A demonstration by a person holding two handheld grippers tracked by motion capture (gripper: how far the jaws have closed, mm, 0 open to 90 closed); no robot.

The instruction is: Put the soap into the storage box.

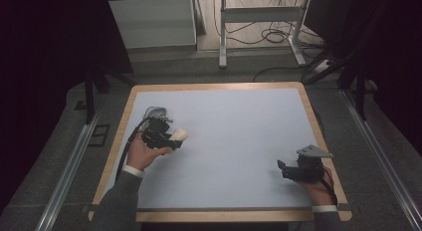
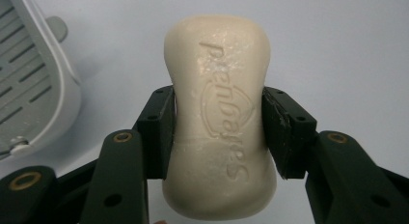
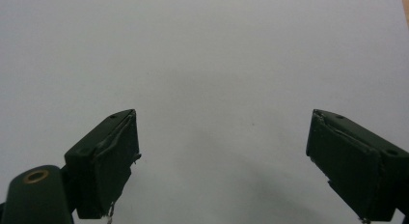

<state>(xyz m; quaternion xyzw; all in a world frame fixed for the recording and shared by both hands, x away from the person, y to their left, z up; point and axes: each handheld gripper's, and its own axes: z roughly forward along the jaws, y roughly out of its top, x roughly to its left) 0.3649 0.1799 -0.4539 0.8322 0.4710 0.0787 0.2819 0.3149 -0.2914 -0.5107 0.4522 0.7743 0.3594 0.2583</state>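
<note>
Two grippers work over a pale blue table (image 1: 234, 141) in the high view. The left gripper (image 1: 171, 140) sits at the near left of the table and has a cream bar of soap (image 1: 180, 136) clamped at its tip, the bar sticking out ahead of the jaws toward the table's middle. Just behind that gripper, on its far side, lies a grey soap dish (image 1: 155, 113). The right gripper (image 1: 283, 167) rests low at the near right, well apart from the soap and the dish, so the left hand (image 1: 142, 154) is by far the nearer to both.

In the left gripper view, the left gripper (image 2: 218, 132) presses its two pads against the narrow waist of the soap (image 2: 219, 113). The bar's long axis runs straight along the jaws, away from the hand, with its lettered face turned up to the camera. The dish (image 2: 34, 84) lies to the gripper's left and slightly ahead, its slotted floor bare. Judging from this, the coming move turns on swinging the bar leftward over that dish.

In the right gripper view, the right gripper (image 3: 222, 156) stands wide open with nothing between its jaws, bare table surface (image 3: 202, 55) ahead of it.
</note>
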